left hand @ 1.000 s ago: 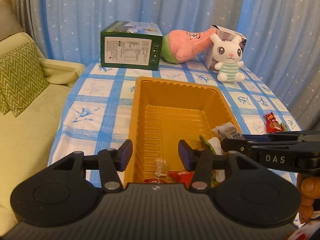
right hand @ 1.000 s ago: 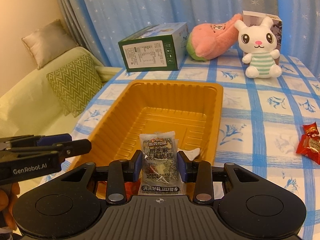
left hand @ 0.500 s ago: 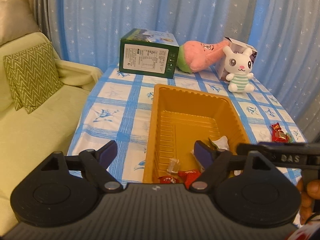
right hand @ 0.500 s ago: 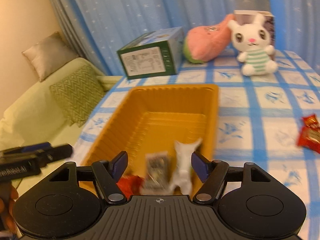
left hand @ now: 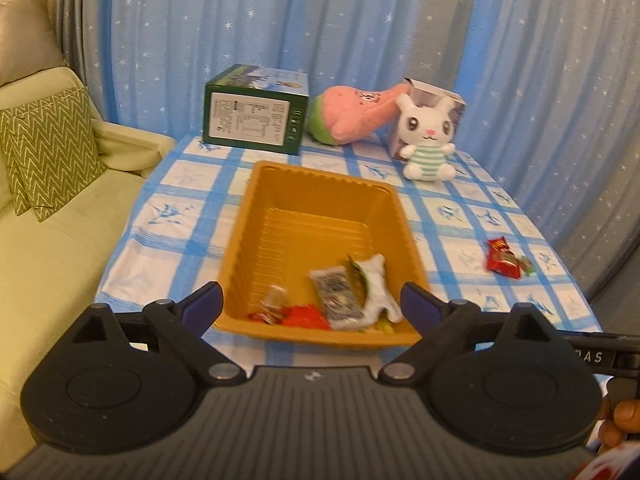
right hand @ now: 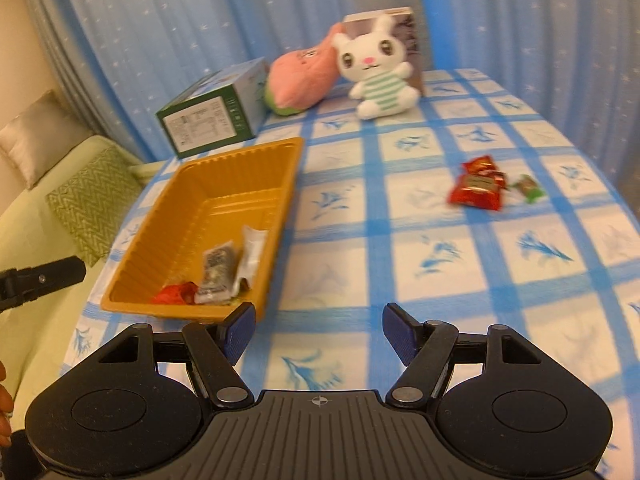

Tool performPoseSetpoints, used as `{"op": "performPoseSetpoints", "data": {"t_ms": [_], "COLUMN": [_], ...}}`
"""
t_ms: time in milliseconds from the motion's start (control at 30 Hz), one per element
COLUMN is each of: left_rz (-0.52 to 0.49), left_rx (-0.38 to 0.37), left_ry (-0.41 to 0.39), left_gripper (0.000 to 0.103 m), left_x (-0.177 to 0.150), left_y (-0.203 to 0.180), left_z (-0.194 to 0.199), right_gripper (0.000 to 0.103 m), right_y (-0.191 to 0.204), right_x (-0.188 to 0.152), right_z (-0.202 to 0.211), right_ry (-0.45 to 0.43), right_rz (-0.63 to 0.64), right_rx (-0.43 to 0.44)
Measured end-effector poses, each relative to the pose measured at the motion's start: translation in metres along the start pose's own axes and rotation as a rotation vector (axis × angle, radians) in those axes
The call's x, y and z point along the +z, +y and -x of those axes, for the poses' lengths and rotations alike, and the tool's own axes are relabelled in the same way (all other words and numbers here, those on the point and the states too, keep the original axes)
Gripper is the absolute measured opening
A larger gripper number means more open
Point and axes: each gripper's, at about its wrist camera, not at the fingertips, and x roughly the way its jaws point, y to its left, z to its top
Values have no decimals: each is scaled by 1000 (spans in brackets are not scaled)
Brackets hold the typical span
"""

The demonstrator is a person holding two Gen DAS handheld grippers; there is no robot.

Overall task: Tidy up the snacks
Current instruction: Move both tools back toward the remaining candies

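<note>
An orange plastic tray (left hand: 320, 188) (right hand: 224, 168) sits on the blue-checked tablecloth. In its near end lie a grey snack packet (left hand: 338, 300) (right hand: 218, 268), a white packet (left hand: 376, 280) (right hand: 252, 252), red wrappers (left hand: 302, 316) (right hand: 174, 294) and a small clear piece (left hand: 276, 296). A red snack packet (left hand: 502, 264) (right hand: 478, 188) and a small green candy (right hand: 530, 188) lie on the cloth to the right. My left gripper (left hand: 310, 302) is open and empty, before the tray's near edge. My right gripper (right hand: 318, 328) is open and empty, over the cloth right of the tray.
A green box (left hand: 256, 120) (right hand: 212, 116), a pink plush (left hand: 352, 118) (right hand: 304, 76), a white rabbit plush (left hand: 426, 140) (right hand: 378, 76) and a small carton (left hand: 434, 98) stand at the table's far end. A pale green sofa with a zigzag cushion (left hand: 48, 148) is at the left.
My right gripper opened and dropped the grey packet into the tray, then pulled back and swung right. My left gripper opened wider and drew back from the tray.
</note>
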Motion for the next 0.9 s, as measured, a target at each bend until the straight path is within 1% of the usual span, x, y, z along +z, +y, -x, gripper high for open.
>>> {"op": "performPoseSetpoints", "data": {"t_ms": [133,200,300,400,500,633,900], "left_rz": [5,2,-22,-22,-29,-46,-83], "left_rx": [-21,-44,-61,-104,-125,-148,-184], "left_ry": [6,10,2,-17,-32,-17,40], "left_gripper": [98,99,99,99,99,99,99], "left_x": [-7,-11,-15,-18,-19,-19,-22], "left_y": [-17,-27,-45,-58,-70,-84,-106], "left_z": [8,12,15,17,19,20,13], "right_gripper": [70,70,70,70,70,70,70], "right_y": [-10,-14,-20,-26,-34,-46,-63], "right_x": [-5,-7,-11,-15,-18,-22,-23], "right_z": [21,30,43,52,60,69,78], "right_ry": [-9,-6,-6,-11,-15,-24,-41], "right_rz": [-14,-16,-16,-13,-25,-43,-77], "right_rx": [-28,-38,-48,-64,-77,-97,-115]}}
